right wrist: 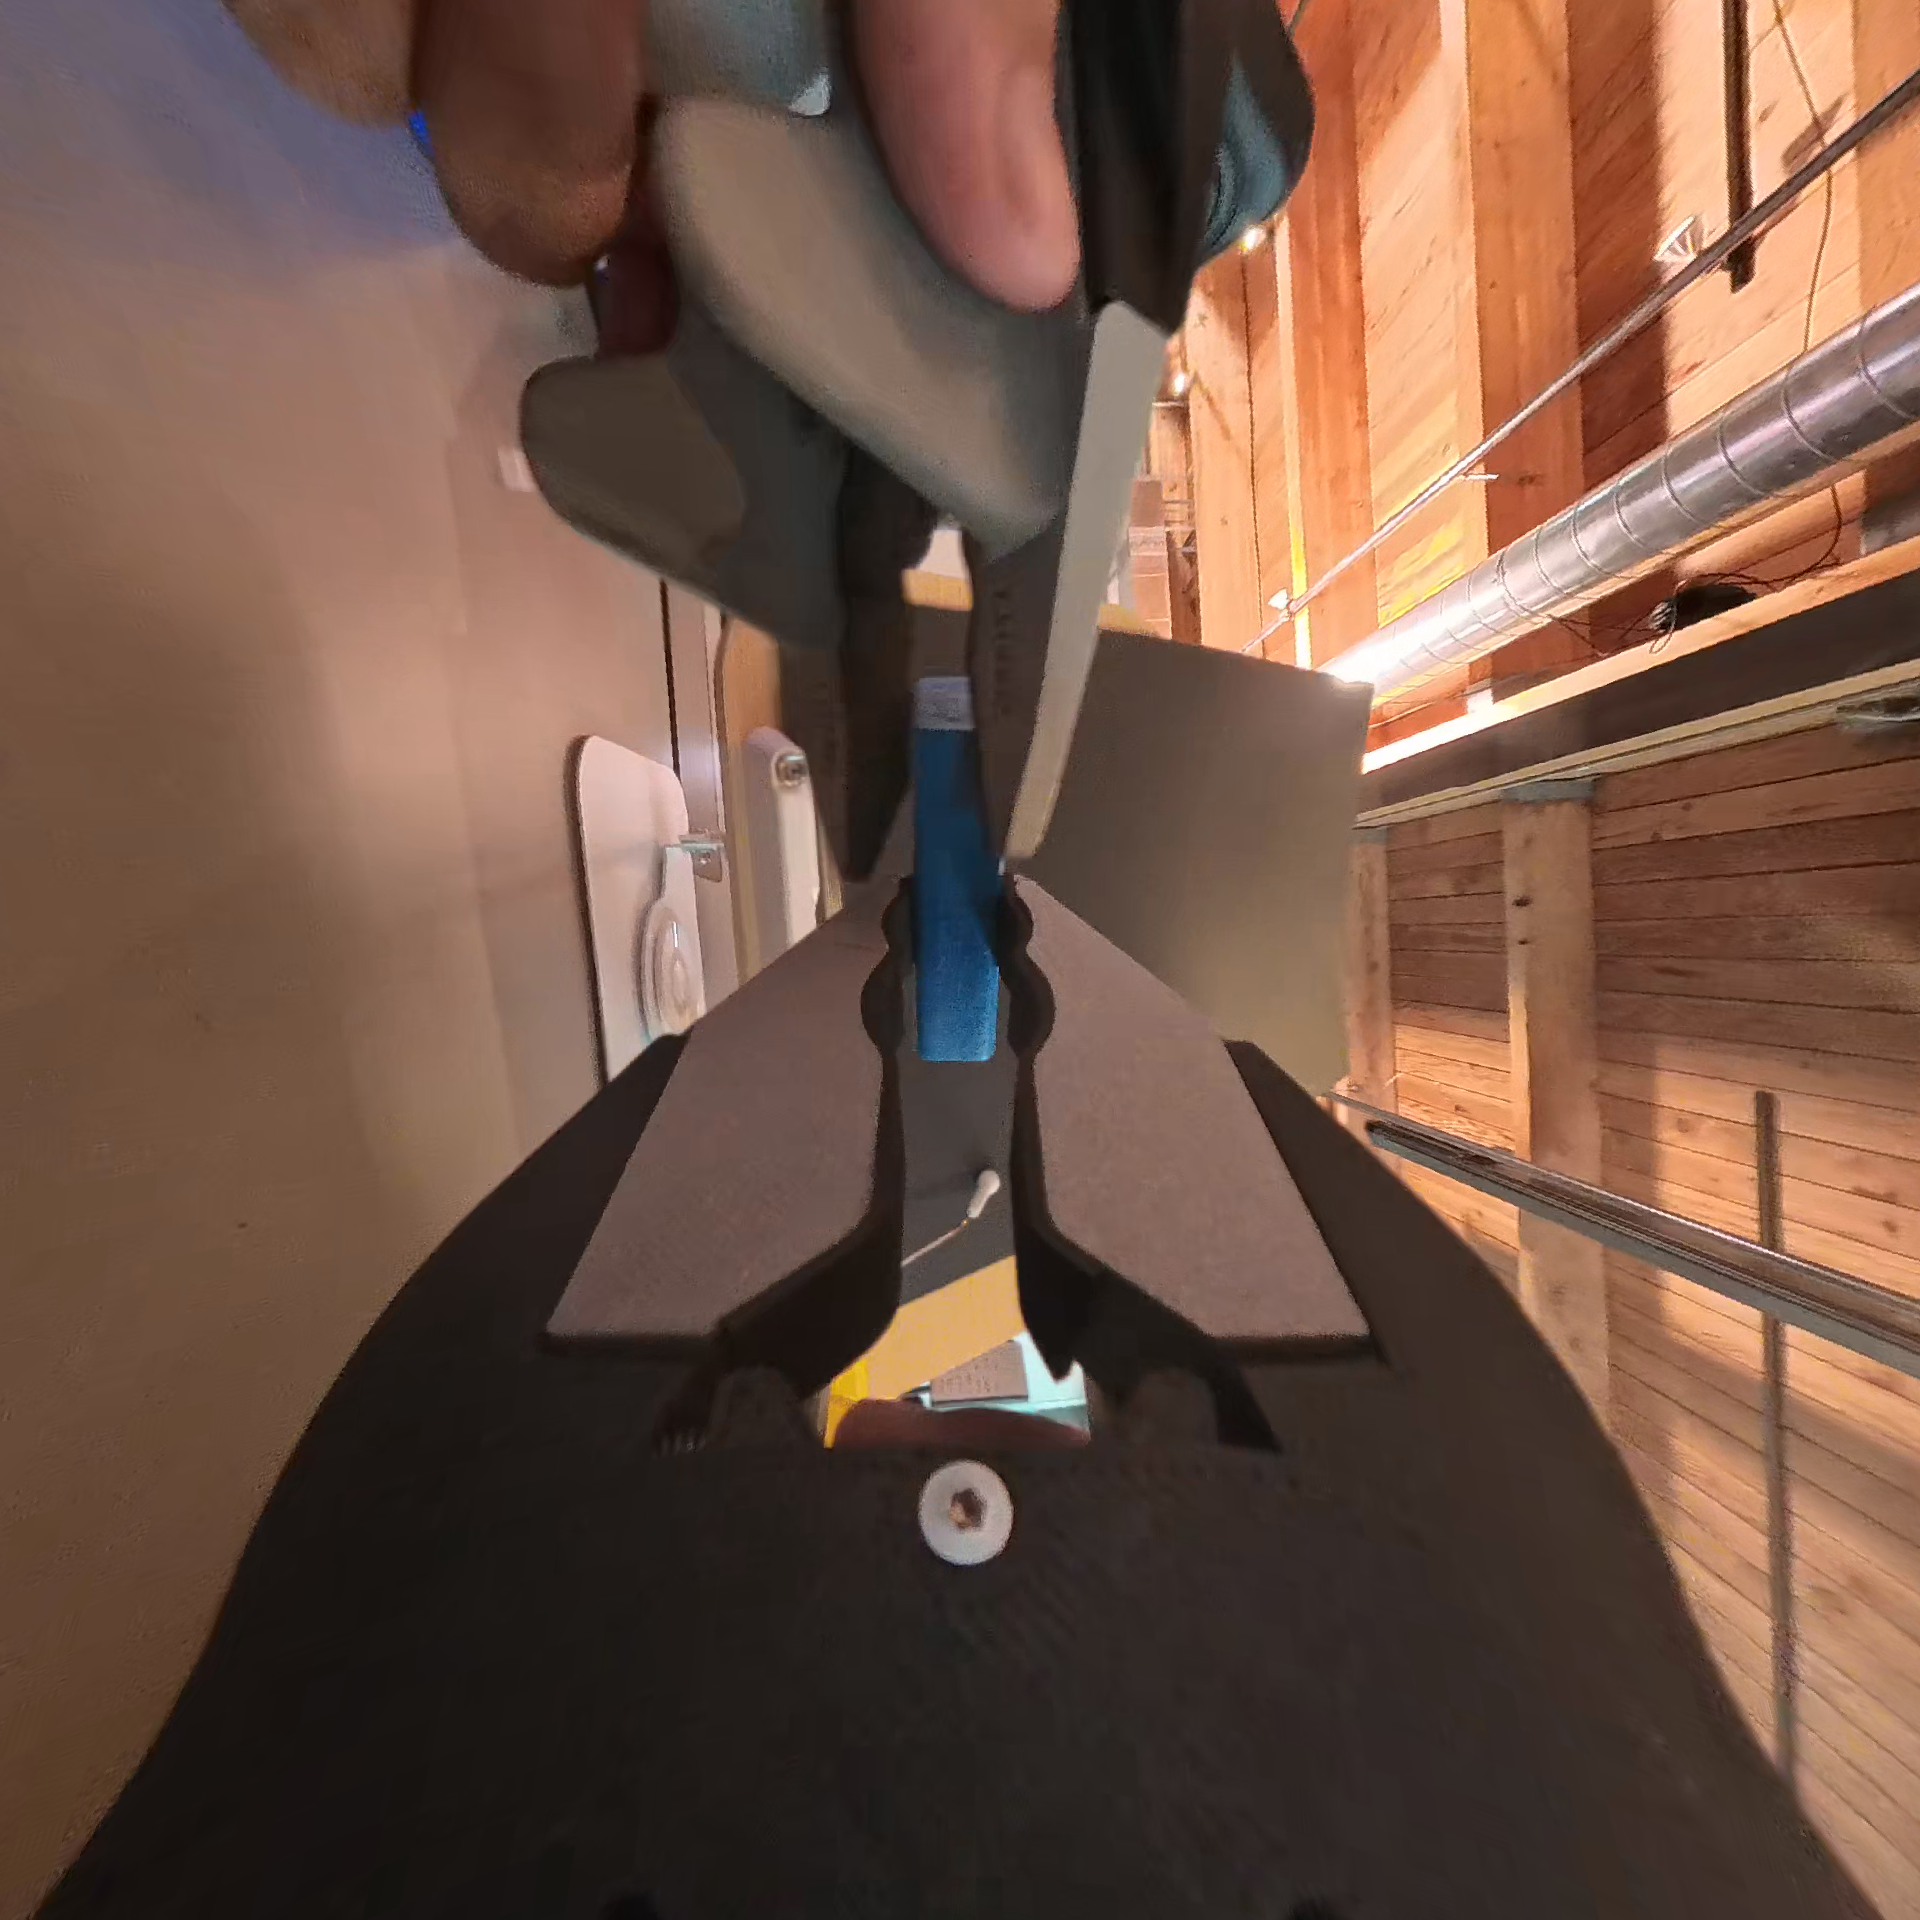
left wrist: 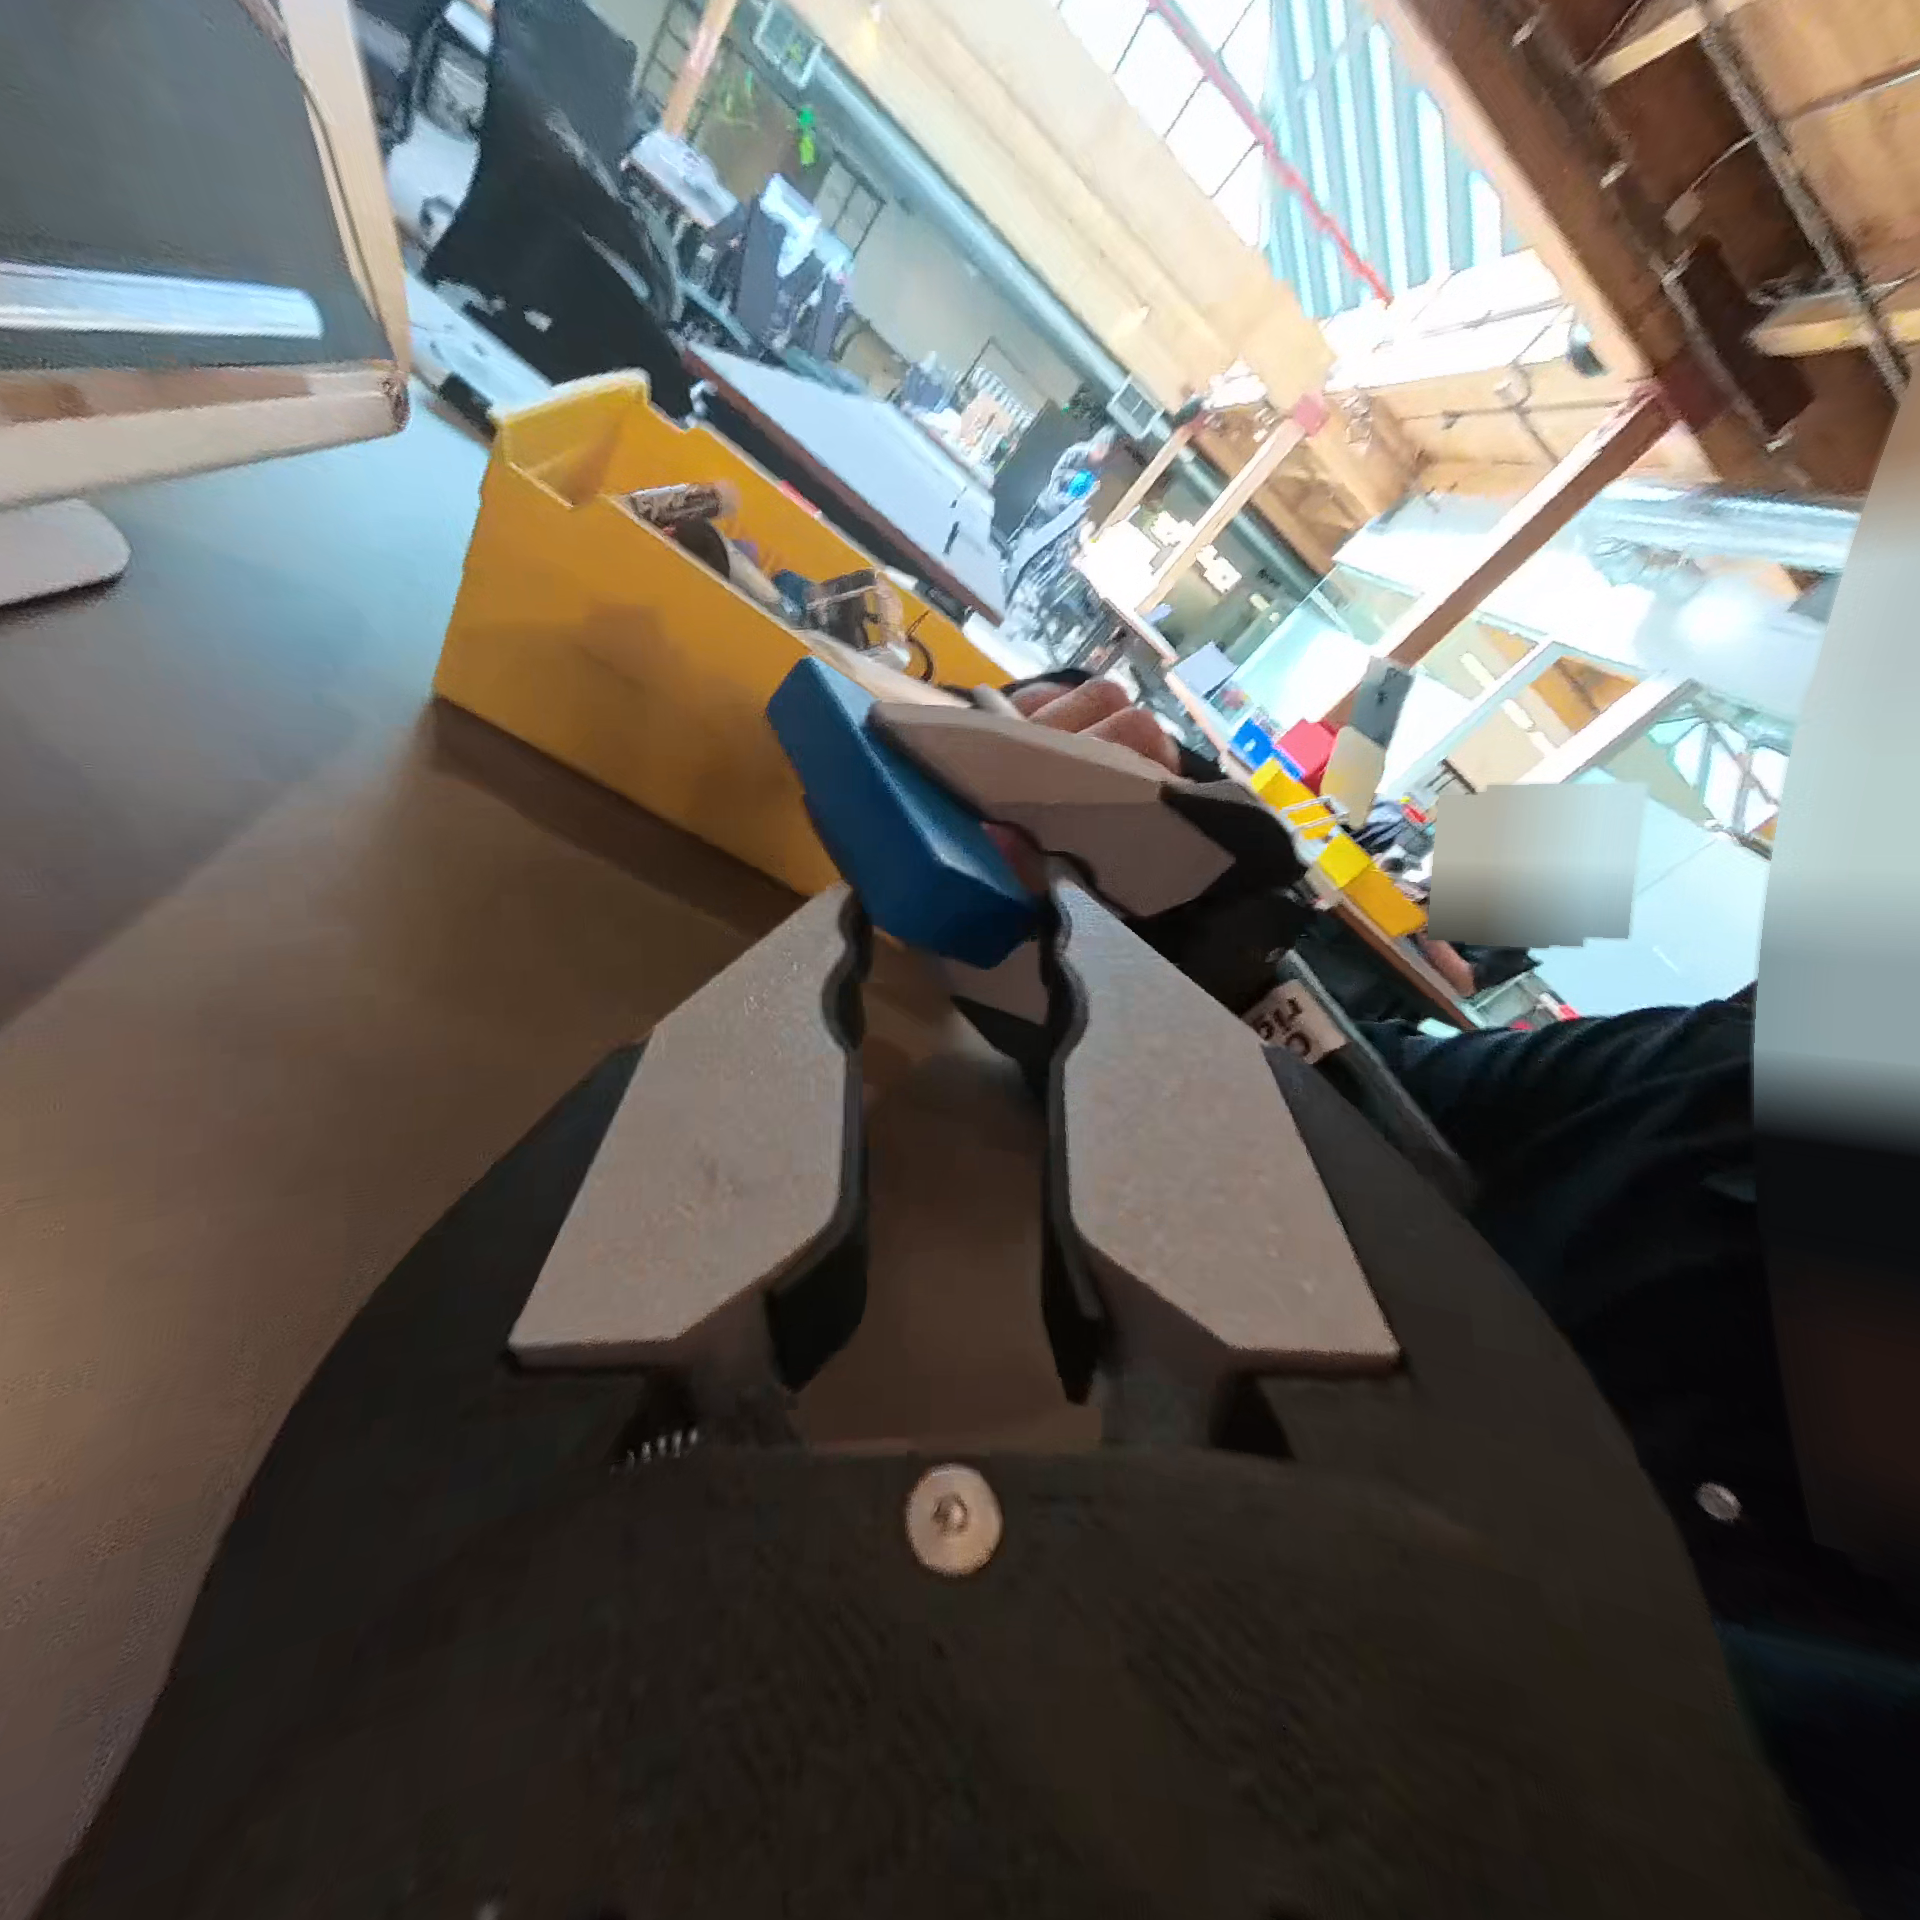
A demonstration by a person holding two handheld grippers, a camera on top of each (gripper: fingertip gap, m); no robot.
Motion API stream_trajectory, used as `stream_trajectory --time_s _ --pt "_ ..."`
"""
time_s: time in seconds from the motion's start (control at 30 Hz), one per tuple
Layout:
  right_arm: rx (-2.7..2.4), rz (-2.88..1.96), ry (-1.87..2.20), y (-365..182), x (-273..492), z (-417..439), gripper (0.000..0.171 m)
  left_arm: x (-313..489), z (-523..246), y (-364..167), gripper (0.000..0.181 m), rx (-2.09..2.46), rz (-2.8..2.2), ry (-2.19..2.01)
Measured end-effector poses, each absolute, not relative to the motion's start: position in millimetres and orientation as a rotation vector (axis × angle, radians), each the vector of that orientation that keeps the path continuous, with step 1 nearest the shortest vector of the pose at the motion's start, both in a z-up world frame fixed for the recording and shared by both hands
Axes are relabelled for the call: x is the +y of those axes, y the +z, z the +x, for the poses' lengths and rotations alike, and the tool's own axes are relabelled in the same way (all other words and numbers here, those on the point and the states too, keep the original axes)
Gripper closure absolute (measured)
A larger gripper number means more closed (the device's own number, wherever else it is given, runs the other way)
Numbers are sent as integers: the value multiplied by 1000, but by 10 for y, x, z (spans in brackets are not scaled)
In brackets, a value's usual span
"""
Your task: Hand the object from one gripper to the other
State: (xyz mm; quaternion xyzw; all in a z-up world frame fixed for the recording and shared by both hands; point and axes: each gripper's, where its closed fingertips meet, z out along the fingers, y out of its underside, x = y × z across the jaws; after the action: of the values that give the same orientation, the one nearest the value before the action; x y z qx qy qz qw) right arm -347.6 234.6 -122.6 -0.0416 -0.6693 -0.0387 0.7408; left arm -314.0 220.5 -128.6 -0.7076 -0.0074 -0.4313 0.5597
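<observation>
A blue block point(left wrist: 894, 821) is held in the air above the table. My right gripper point(right wrist: 951, 914) is shut on its near end point(right wrist: 951, 977). In the left wrist view one of the right gripper's grey fingers point(left wrist: 1039, 779) lies flat on the block. My left gripper point(left wrist: 951, 914) is open, and its tips flank the block's other end. Its jaws stand wider than the block is thick. In the right wrist view the left gripper point(right wrist: 940, 852) comes in from above, with a hand point(right wrist: 966, 156) on its handle.
A yellow bin point(left wrist: 582, 644) with several small items stands on the dark table point(left wrist: 260, 675) just behind the block. A monitor point(left wrist: 156, 208) is at the far left. A dark sleeve point(left wrist: 1558, 1143) is on the right. A wooden wall and a metal duct point(right wrist: 1662, 468) lie beyond. The grippers are tip to tip, or close to it.
</observation>
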Motion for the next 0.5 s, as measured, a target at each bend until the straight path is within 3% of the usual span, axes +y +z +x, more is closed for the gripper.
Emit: stream_trajectory --time_s 0.2,0.27,0.43,0.5 --pt "-1434 -49 -95 -1165 2342 -3440 159 2209 -3111 -1231 153 -5 -1629 -1034" --pt "-1429 -28 -115 -1170 2320 -3440 159 2202 -3124 -1220 145 -24 -1617 -1059" --pt "-1423 -41 -127 -1175 2339 -3457 158 2232 -3183 -1234 152 -44 -1618 -1024" --pt "-1438 -92 -89 -1194 2377 -3472 149 2262 -3268 -1267 164 -57 -1640 -915"
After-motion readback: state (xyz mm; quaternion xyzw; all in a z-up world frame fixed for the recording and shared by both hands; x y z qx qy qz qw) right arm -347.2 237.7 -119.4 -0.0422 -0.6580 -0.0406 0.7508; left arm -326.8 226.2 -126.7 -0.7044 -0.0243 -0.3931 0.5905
